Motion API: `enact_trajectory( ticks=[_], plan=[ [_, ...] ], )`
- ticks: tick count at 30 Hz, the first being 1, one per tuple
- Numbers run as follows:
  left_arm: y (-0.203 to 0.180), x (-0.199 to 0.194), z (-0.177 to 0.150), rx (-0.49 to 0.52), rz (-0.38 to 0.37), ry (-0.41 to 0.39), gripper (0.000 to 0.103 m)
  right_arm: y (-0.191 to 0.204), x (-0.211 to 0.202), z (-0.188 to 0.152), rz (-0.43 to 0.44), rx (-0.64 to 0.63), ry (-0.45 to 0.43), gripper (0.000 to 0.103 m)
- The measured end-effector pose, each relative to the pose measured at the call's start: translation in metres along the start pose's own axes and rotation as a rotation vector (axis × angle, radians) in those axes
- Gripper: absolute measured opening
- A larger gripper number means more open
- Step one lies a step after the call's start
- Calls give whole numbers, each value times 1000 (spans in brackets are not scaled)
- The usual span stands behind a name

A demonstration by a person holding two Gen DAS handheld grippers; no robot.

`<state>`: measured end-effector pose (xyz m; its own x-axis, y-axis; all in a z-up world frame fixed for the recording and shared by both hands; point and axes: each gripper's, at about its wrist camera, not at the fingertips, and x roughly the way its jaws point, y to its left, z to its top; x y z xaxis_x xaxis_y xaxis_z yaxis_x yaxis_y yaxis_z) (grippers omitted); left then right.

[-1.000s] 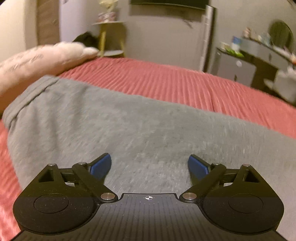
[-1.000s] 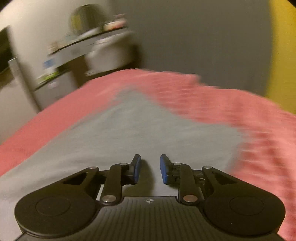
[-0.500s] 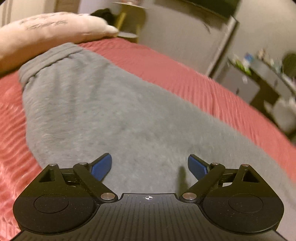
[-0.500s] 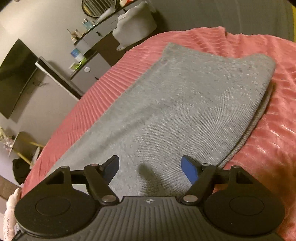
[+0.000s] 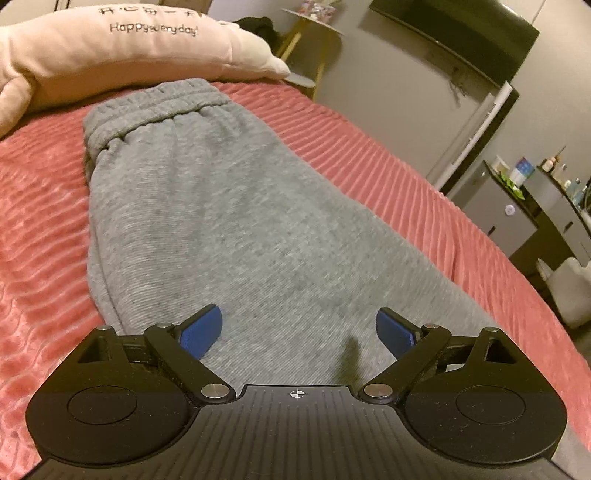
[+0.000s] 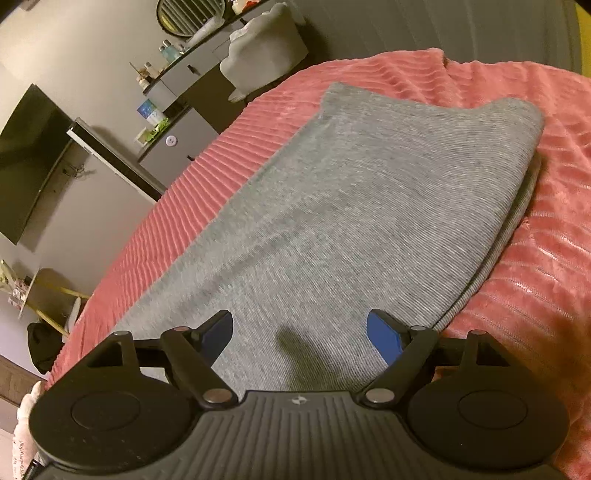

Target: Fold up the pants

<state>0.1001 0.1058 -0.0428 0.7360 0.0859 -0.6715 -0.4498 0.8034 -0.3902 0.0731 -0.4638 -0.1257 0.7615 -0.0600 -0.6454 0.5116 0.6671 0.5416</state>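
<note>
Two wrist views show one pair of grey pants (image 5: 229,221) lying lengthwise on a bed with a ribbed pink bedspread (image 5: 424,199). Hidden or cut off: each hand-held gripper's black body covers the nearest stretch of cloth, so the middle of the garment cannot be seen in either view; the lower layer shows only as a thin edge along the right side in the right wrist view (image 6: 517,221); room items at the frame edges are small and distorted. Surroundings: a pale pillow (image 5: 122,55) printed "Happy everyday!" lies just beyond the waistband (image 5: 155,107); a side table with yellow legs (image 5: 314,37), a dark wall-mounted screen (image 5: 461,29) and a cabinet carrying bottles (image 5: 517,206) stand past the bed. Nothing lies on the pants between the cameras and the cloth's far ends. Garment: folded in half along its length, one leg stacked on the other; the gathered elastic waistband points toward the pillow, and the leg ends (image 6: 436,122) reach toward the far corner of the bed, with their top edge dipping in the middle. The surface looks flat with only slight ripples. The left hand-held gripper (image 5: 297,328) is spread wide just above the cloth, holding nothing; the right hand-held gripper (image 6: 299,332) is likewise spread wide over the leg section, its blue fingertips (image 6: 384,339) empty.
</note>
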Motion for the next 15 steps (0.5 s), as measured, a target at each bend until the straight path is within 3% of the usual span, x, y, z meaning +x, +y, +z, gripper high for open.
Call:
enact_trajectory(
  ticks=[6, 12, 15],
  plan=[
    [-9, 8, 2, 83, 20, 12, 101, -1, -2, 1, 6, 14, -3, 82],
    [-14, 8, -2, 130, 39, 11, 101, -28, -18, 6, 74, 162, -21, 81],
    [-15, 8, -3, 132, 40, 10, 102, -51, -37, 14, 40, 214, -69, 81]
  ],
)
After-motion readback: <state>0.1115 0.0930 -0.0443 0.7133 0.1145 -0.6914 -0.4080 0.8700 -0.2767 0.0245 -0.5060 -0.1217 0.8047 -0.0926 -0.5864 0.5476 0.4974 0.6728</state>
